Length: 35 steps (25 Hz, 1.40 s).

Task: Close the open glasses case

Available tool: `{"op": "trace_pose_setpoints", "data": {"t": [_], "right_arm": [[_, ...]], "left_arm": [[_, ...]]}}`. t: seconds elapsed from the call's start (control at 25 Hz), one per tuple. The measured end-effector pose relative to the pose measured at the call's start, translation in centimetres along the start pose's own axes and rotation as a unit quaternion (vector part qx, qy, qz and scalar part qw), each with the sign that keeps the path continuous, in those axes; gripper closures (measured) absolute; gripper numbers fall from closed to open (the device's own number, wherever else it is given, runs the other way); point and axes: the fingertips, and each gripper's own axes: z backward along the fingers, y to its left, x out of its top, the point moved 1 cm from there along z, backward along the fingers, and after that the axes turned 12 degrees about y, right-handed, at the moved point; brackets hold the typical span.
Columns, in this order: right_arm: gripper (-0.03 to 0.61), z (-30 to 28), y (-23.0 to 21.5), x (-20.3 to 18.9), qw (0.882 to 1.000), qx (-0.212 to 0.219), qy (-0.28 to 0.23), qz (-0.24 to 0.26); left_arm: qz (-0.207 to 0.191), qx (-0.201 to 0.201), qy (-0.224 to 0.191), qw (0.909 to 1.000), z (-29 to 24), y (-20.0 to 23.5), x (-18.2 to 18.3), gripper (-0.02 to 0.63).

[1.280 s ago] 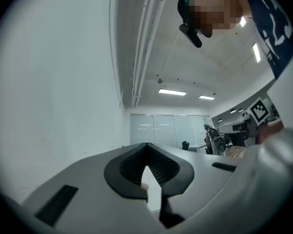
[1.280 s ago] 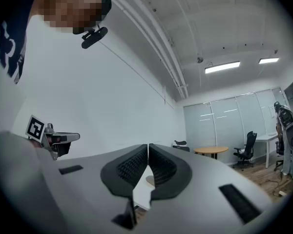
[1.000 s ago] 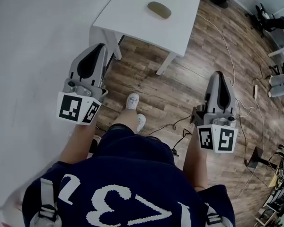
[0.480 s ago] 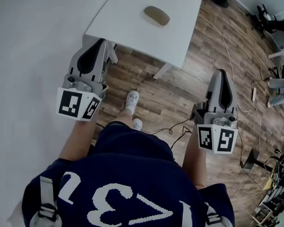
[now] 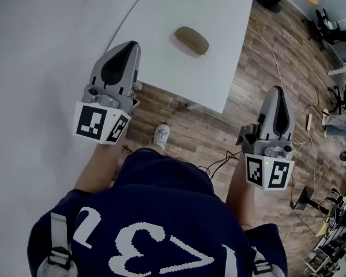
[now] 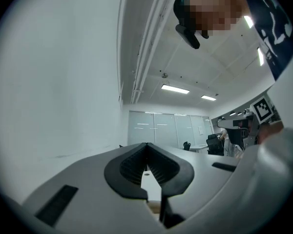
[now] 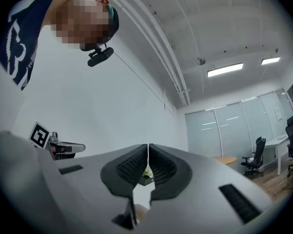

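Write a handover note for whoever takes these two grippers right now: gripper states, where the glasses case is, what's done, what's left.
Left gripper: shut, empty.
Right gripper: shut, empty.
Glasses case: on the white table, ahead of both grippers, untouched.
Done: nothing visible; the head view doesn't show whether the lid is open.
Left: reach the case, check the lid, close it.

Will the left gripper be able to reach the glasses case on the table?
Probably yes. The left gripper hangs by the near edge of the white table, and nothing stands between it and the glasses case farther in.
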Motion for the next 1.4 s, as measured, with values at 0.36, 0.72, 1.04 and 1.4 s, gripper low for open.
{"op": "trace_pose_setpoints", "data": {"t": [0.36,0.72,1.04,1.4], "right_arm": [[0.549,-4.4,-1.5,-1.0,1.000,-0.006,0.017,-0.020],[0.549,-8.5,-6.4,-3.4,0.999,0.033,0.022,-0.014],[0.549,-12.2,-11.2,-2.2,0.995,0.097,0.000,-0.008],[0.549,-18.7,-15.0,-3.4,0.987,0.160,0.012,-0.027]], "left_arm": [[0.011,-0.025,0.017,0.9995,-5.1,2.3,-1.0,0.601],[0.007,0.000,0.011,0.9999,-9.7,0.7,-2.2,0.601],[0.014,0.064,-0.003,0.9978,-12.3,-0.9,-1.5,0.601],[0.024,0.114,0.022,0.9930,-17.1,-1.2,-2.0,0.601]]}}
